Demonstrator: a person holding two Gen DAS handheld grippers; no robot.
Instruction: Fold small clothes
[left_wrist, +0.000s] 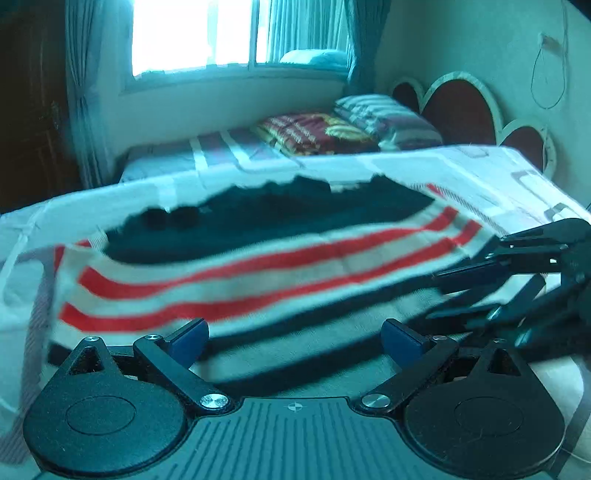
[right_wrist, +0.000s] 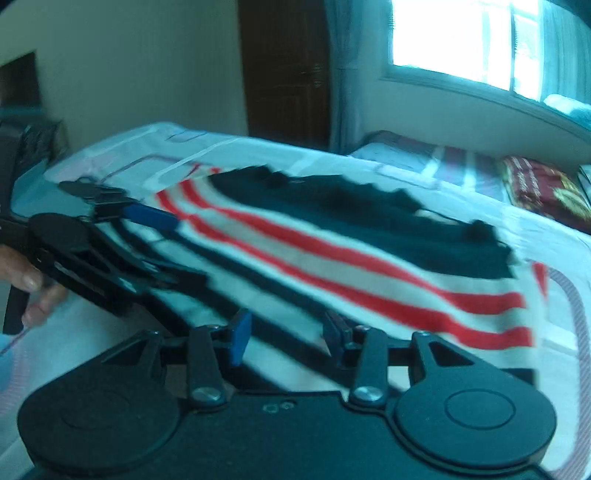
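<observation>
A small striped garment (left_wrist: 258, 266), white with red and dark stripes and a dark upper part, lies spread on a white patterned sheet (left_wrist: 498, 173). It also shows in the right wrist view (right_wrist: 351, 258). My left gripper (left_wrist: 295, 339) is open, its blue pads wide apart over the near edge of the garment, holding nothing. My right gripper (right_wrist: 284, 334) is open over the garment's near edge. The right gripper also shows at the right in the left wrist view (left_wrist: 491, 280). The left gripper shows at the left in the right wrist view (right_wrist: 159, 236).
The bed continues behind with a red patterned blanket (left_wrist: 317, 133), a striped pillow (left_wrist: 384, 118) and a heart-shaped headboard (left_wrist: 461, 107). A bright window (left_wrist: 192, 33) and curtains are at the back. A brown door (right_wrist: 288, 70) stands beyond the bed.
</observation>
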